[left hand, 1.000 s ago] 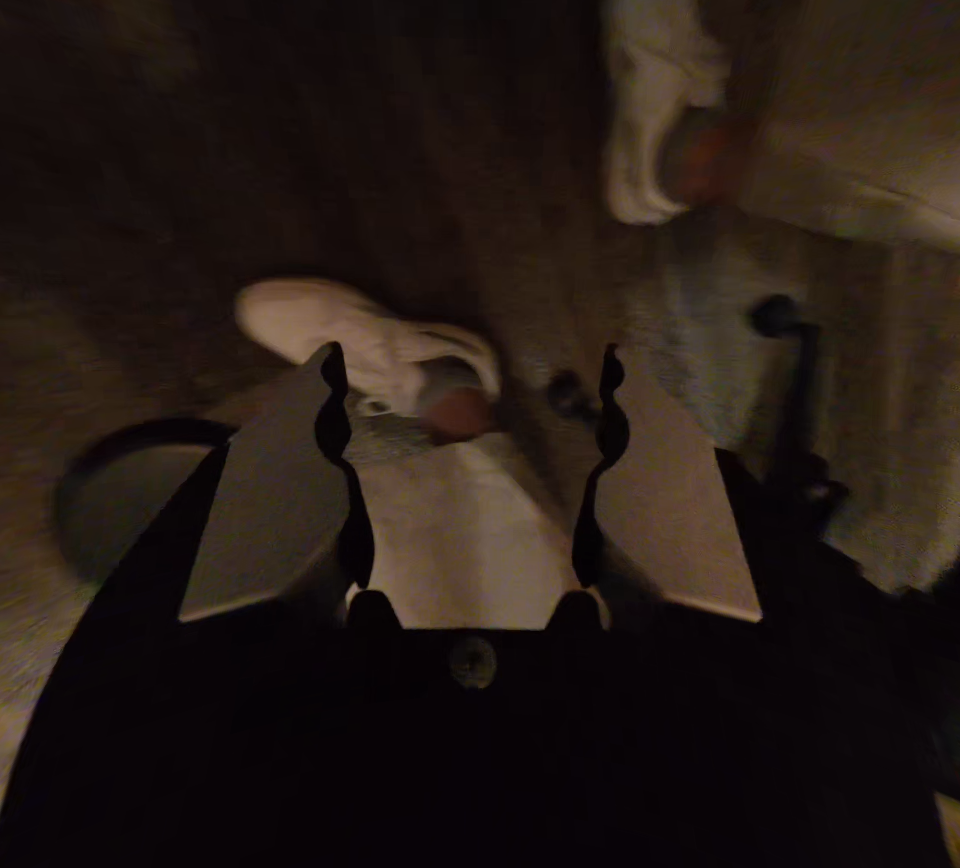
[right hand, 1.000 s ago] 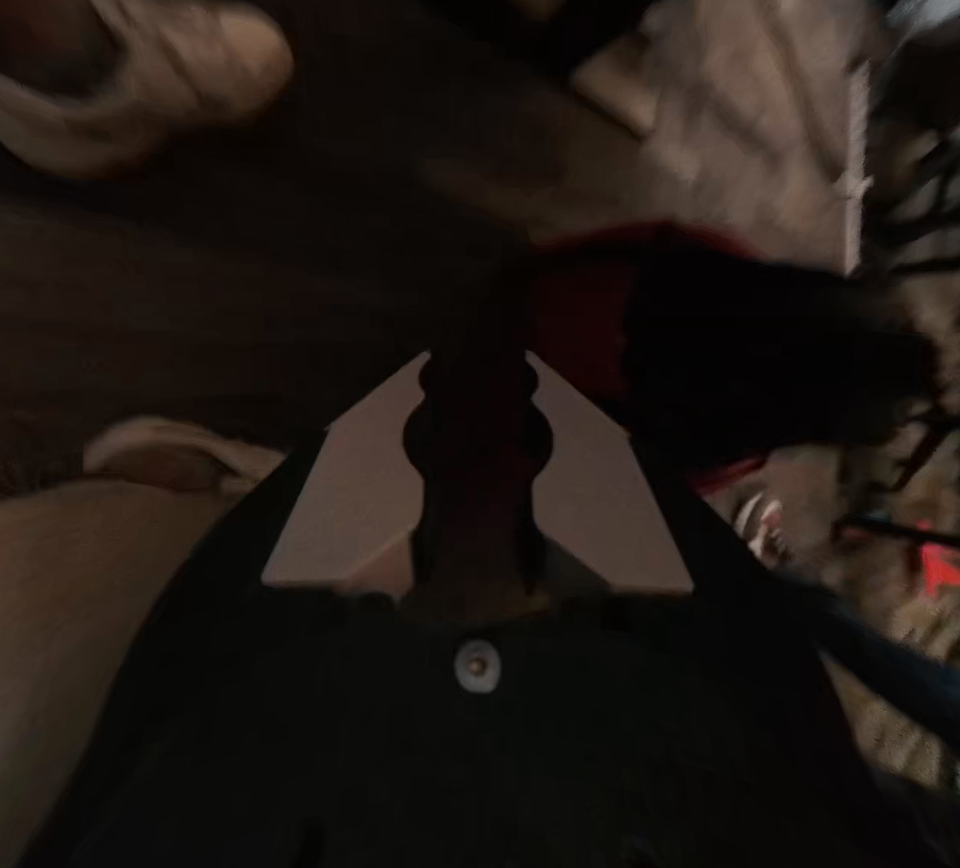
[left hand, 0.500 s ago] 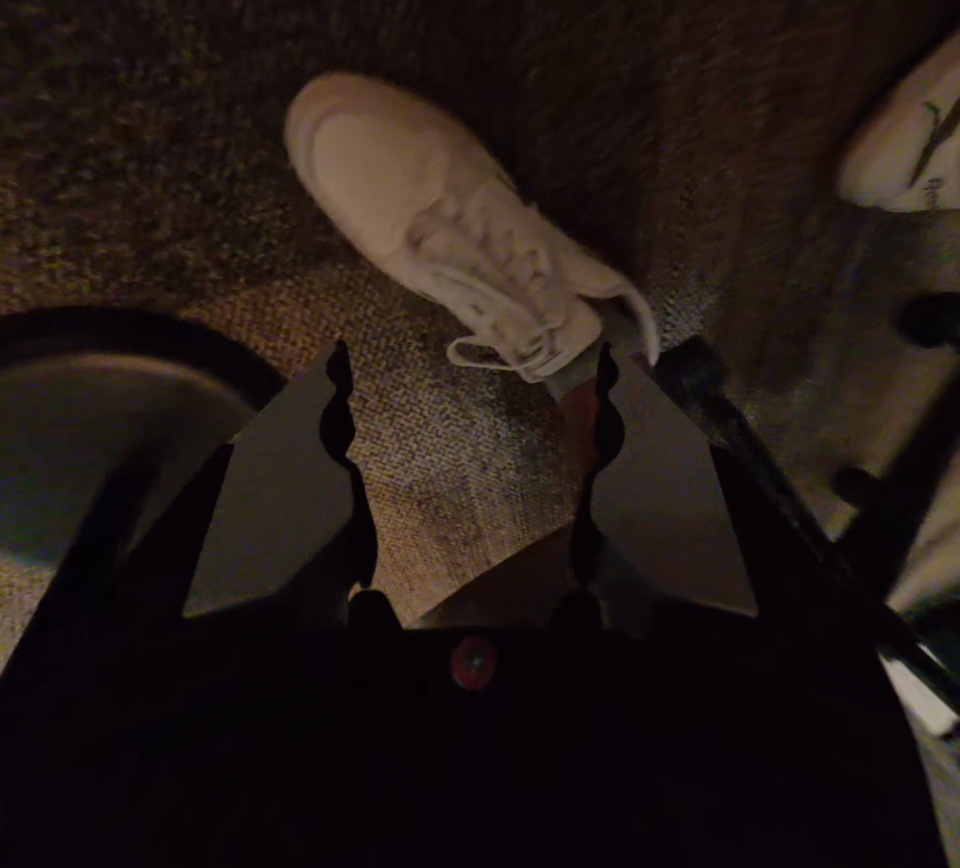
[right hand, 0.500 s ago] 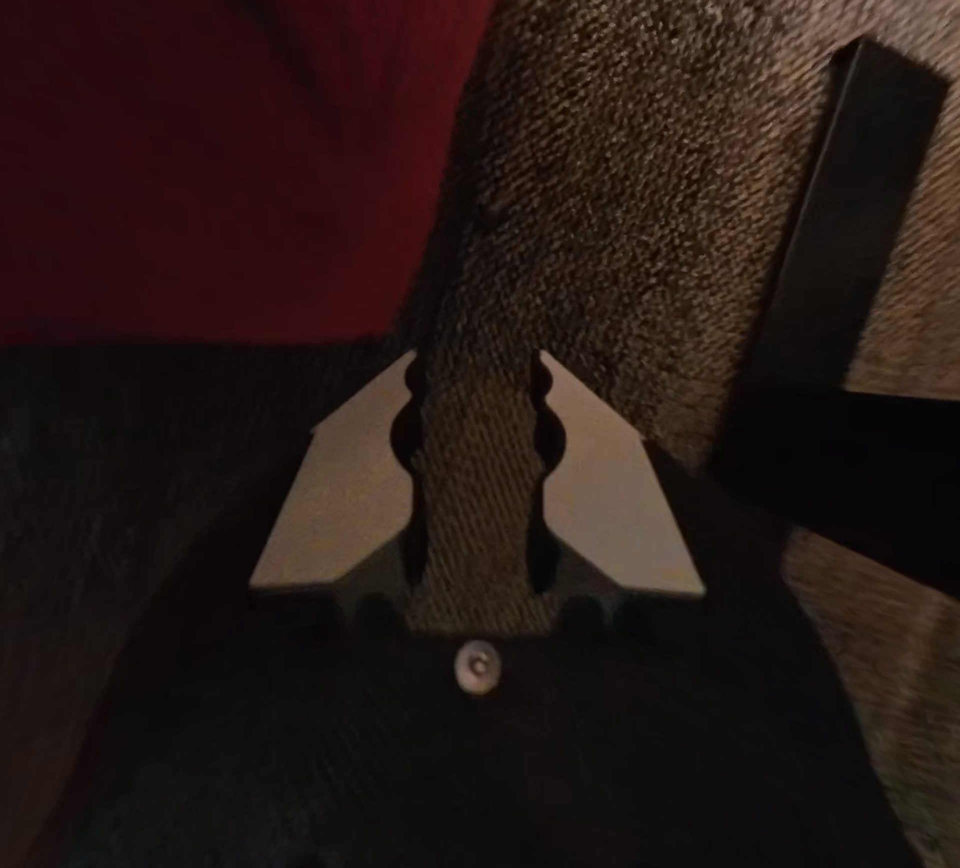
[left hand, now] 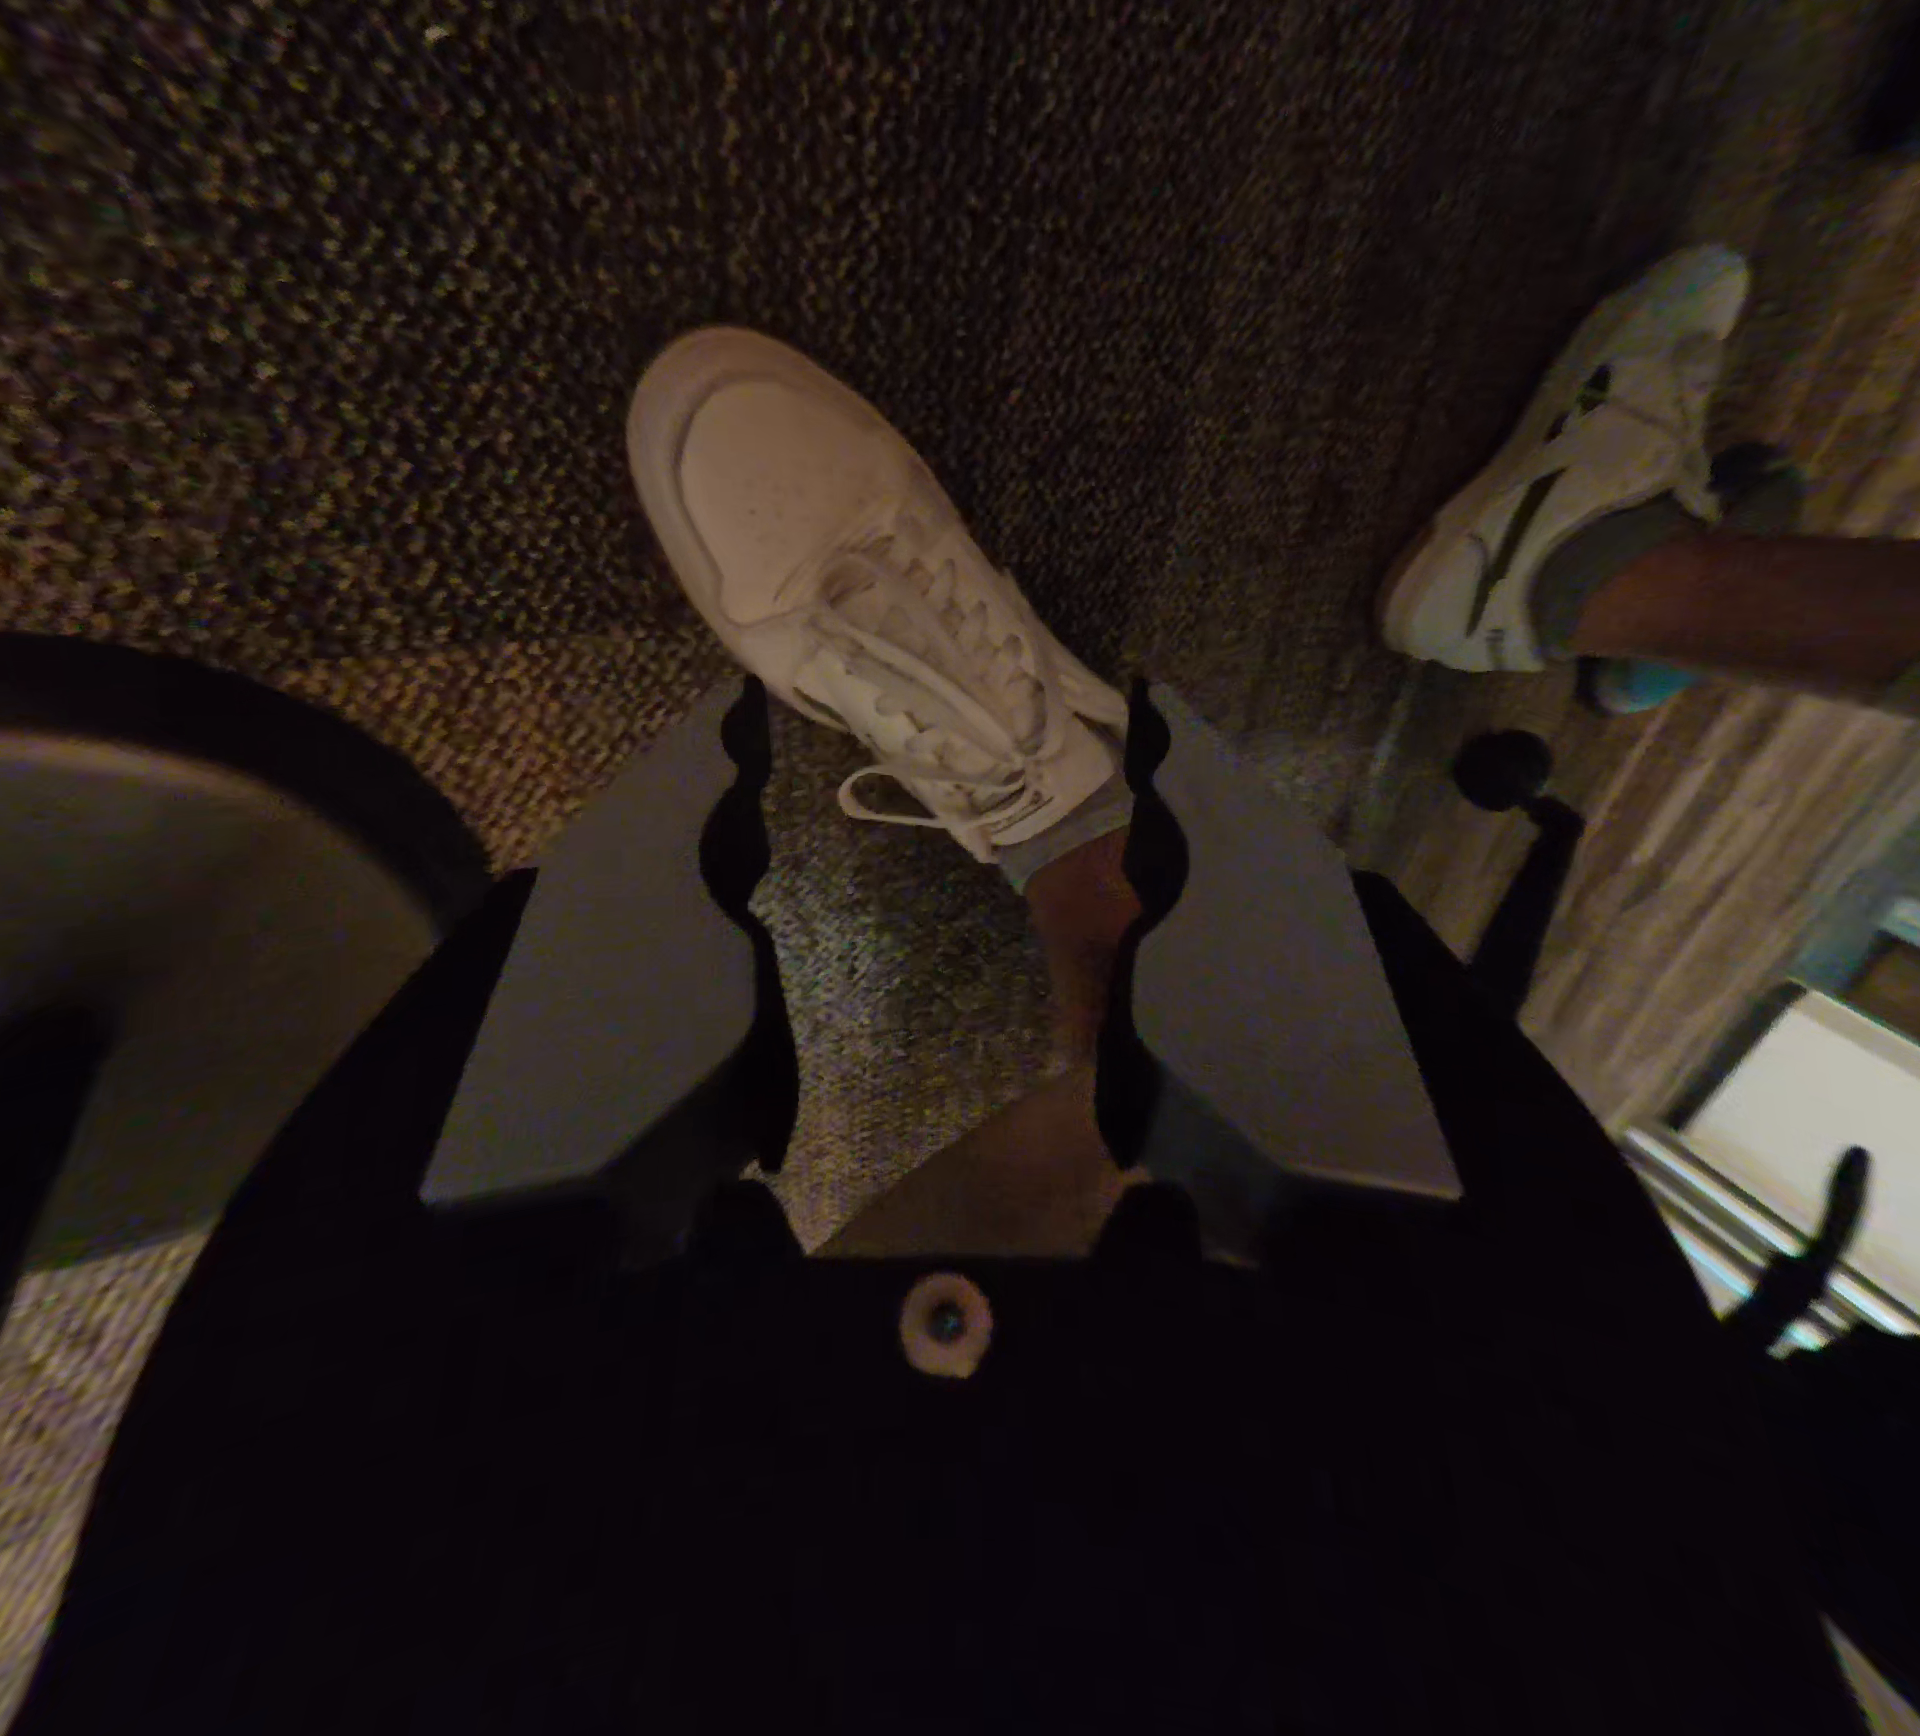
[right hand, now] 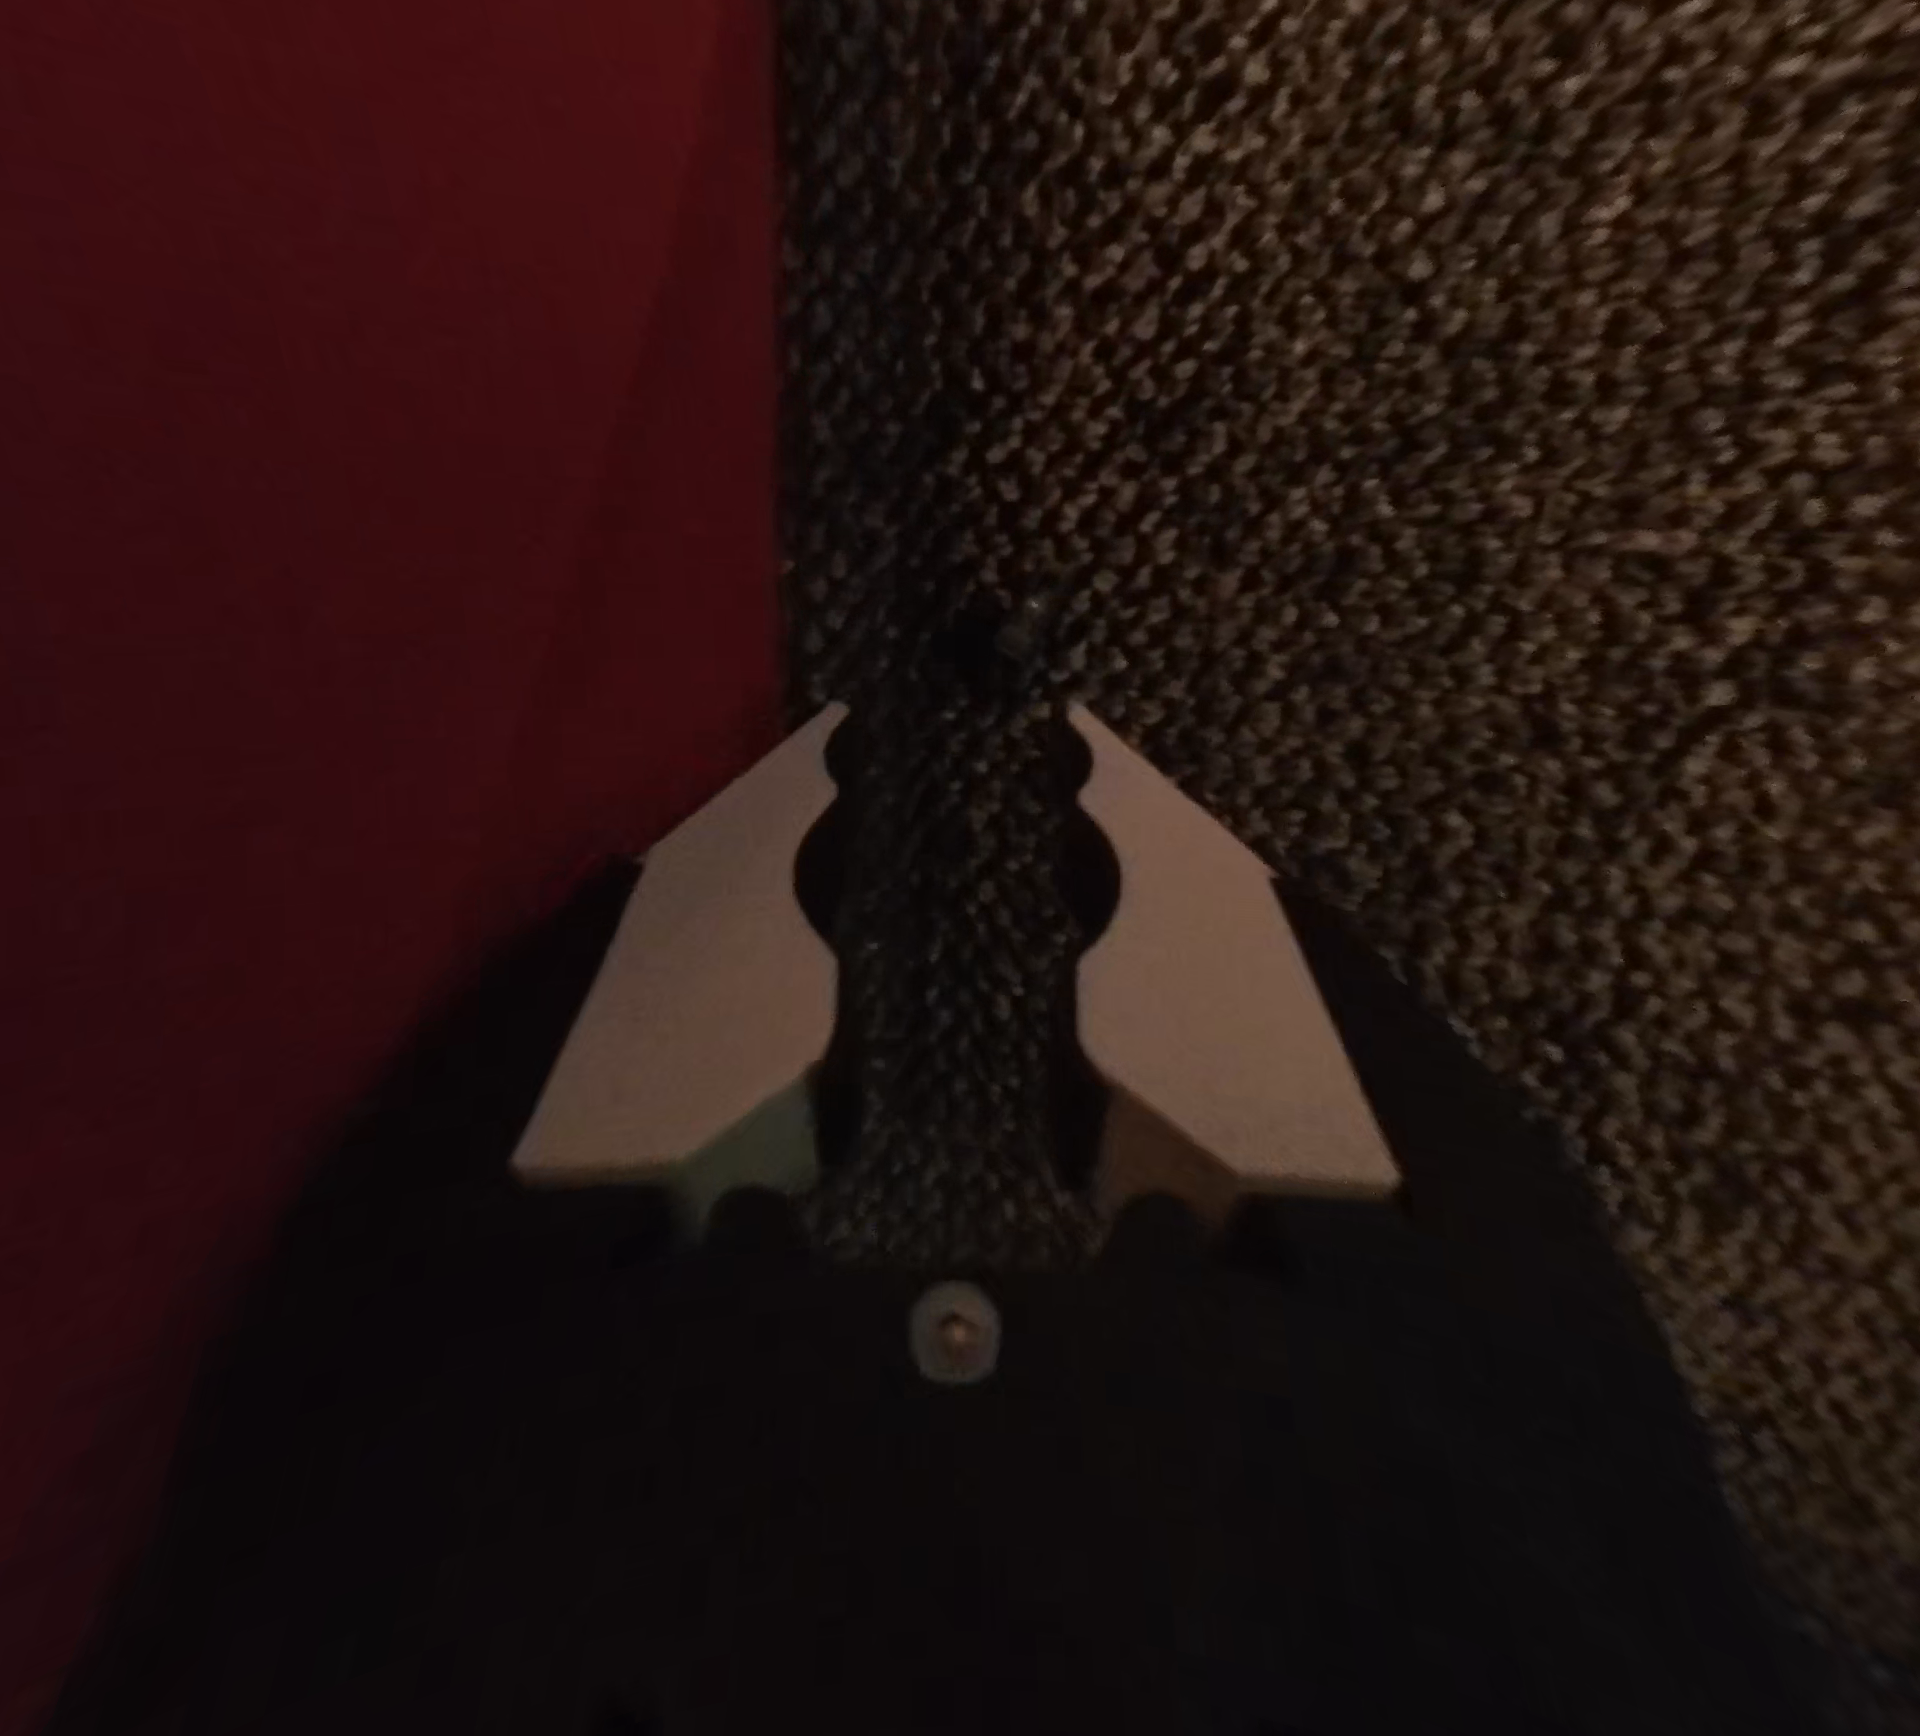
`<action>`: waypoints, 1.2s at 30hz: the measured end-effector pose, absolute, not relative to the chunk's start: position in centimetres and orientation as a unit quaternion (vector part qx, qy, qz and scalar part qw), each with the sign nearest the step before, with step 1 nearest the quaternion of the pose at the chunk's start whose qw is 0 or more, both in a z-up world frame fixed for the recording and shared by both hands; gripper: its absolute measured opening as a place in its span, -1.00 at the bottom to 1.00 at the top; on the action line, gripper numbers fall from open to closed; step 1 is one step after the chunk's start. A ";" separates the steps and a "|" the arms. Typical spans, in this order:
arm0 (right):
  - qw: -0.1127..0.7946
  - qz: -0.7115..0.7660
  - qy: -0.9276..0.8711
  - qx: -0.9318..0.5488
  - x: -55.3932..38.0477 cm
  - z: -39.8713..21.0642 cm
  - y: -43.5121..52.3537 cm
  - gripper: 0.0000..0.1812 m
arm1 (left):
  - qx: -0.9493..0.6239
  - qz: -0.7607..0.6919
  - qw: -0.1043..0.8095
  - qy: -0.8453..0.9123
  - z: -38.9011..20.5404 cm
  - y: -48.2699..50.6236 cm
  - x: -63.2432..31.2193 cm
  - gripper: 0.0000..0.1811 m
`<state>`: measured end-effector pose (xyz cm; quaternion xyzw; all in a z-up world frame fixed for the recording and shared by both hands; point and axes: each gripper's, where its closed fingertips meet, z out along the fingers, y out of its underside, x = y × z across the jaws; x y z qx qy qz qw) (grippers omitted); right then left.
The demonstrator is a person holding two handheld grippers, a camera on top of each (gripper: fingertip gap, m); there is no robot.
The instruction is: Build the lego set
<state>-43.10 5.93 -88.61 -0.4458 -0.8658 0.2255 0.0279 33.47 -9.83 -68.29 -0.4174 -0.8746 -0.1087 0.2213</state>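
Dim room, brown looped carpet [left hand: 935,128] underfoot. 2 white lace-up sneakers [left hand: 862,595] visible. 2 grippers: left gripper [left hand: 940,720] wide apart, right gripper [right hand: 954,720] narrowly parted, both empty.

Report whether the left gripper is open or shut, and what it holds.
Open and empty. In the left wrist view the left gripper has its fingers spread wide, with only carpet and a white shoe showing through the gap.
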 end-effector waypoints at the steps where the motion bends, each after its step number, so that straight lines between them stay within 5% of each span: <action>1: 0.027 0.217 -0.870 -0.442 -43.0 -89.1 5.8 -0.71 | -0.415 -0.120 0.229 -0.873 -68.5 -9.6 33.0 -0.23; 3: 0.016 0.210 -0.877 -0.431 -42.4 -89.6 5.6 -1.00 | -0.423 -0.132 0.217 -0.870 -69.4 -9.3 33.3 -0.22; 15: 0.029 0.232 -0.869 -0.437 -42.1 -86.8 9.2 -1.00 | -0.426 -0.142 0.215 -0.867 -71.1 -7.8 35.6 -0.22; 21: -0.016 0.259 -0.844 -0.469 -43.5 -88.2 6.5 -0.40 | -0.433 -0.173 0.199 -0.862 -71.6 -6.6 36.0 -0.22; 26: 0.066 0.200 -0.887 -0.411 -43.9 -89.9 6.4 -0.70 | -0.440 -0.184 0.194 -0.857 -71.5 -6.7 34.8 -0.22; 27: 0.068 0.195 -0.897 -0.391 -43.6 -89.9 6.2 -1.00 | -0.444 -0.182 0.196 -0.855 -71.4 -6.8 34.4 -0.22; 36: 0.077 0.219 -0.909 -0.346 -42.6 -88.1 8.2 -1.00 | -0.472 -0.162 0.196 -0.845 -71.0 -7.1 33.7 -0.22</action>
